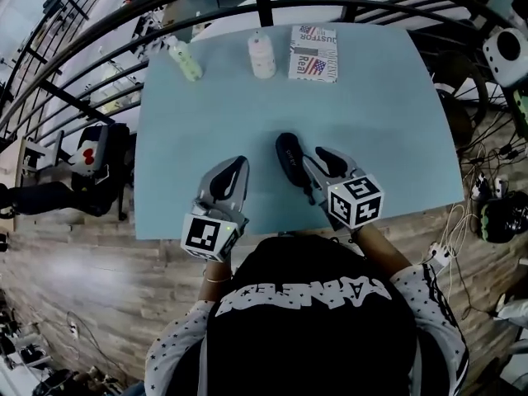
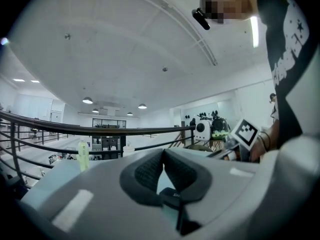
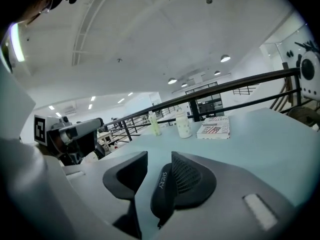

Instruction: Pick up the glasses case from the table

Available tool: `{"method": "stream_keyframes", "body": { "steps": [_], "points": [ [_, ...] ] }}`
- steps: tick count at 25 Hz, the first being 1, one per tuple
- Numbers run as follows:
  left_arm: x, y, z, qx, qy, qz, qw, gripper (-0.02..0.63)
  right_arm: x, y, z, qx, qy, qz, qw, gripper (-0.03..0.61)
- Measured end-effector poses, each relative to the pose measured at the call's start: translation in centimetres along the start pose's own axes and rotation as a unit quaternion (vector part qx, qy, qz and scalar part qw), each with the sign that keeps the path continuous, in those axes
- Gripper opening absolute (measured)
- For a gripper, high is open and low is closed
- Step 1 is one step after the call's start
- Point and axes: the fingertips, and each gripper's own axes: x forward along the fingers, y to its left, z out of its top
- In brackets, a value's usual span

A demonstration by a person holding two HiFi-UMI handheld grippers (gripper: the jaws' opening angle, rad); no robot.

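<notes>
So the right gripper (image 3: 159,159) has its jaws partway apart with the dark glasses case (image 3: 162,194) standing on edge between them. The case leans on the right-hand pad with a clear gap to the other one, so I'd say nothing's pinching it and it's just resting on the pale blue worktop (image 3: 260,134) near the front edge. Left gripper (image 2: 163,151) is closed tip to tip and parked alongside, probably just keeping clear, and further out a green bottle (image 1: 185,60), a white bottle (image 1: 261,54) and a printed box (image 1: 313,54) line the far edge, well apart from all this.
</notes>
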Motion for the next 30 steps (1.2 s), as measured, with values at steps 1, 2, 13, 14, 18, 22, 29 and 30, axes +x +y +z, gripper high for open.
{"method": "stream_keyframes", "body": {
  "steps": [1,2,13,14,18,22,29,30],
  "points": [
    [0.1,0.4,-0.1,-0.003,0.000,-0.003,1.0000,0.000,0.6,0.1,-0.5,-0.004,0.009,-0.003,1.000,0.160],
    [0.3,0.8,-0.2,-0.007,0.002,-0.006,1.0000,0.000,1.2,0.2,-1.0,-0.008,0.019,-0.005,1.000,0.168],
    [1.2,4.2,-1.5,-0.020,0.003,-0.025,0.9995,0.000,6.2,0.8,-6.2,-0.032,0.115,-0.033,0.992,0.280],
    [1.2,4.5,-1.7,-0.021,0.006,-0.023,0.9995,0.000,6.6,0.8,-6.6,-0.034,0.124,-0.037,0.991,0.292],
    [1.3,5.3,-2.4,-0.022,0.011,-0.021,0.9995,0.000,8.0,0.1,-8.1,-0.038,0.151,-0.057,0.986,0.328],
    [0.8,6.0,-2.7,-0.026,0.011,-0.017,0.9995,0.000,9.4,-0.3,-9.5,-0.043,0.175,-0.070,0.981,0.354],
    [-0.2,7.7,-3.1,-0.036,0.013,0.001,0.9993,0.000,10.8,-0.9,-11.3,-0.052,0.209,-0.097,0.972,0.382],
    [-0.4,7.8,-3.2,-0.037,0.015,0.002,0.9992,0.000,11.0,-0.9,-11.5,-0.051,0.211,-0.100,0.971,0.387]
  ]
}}
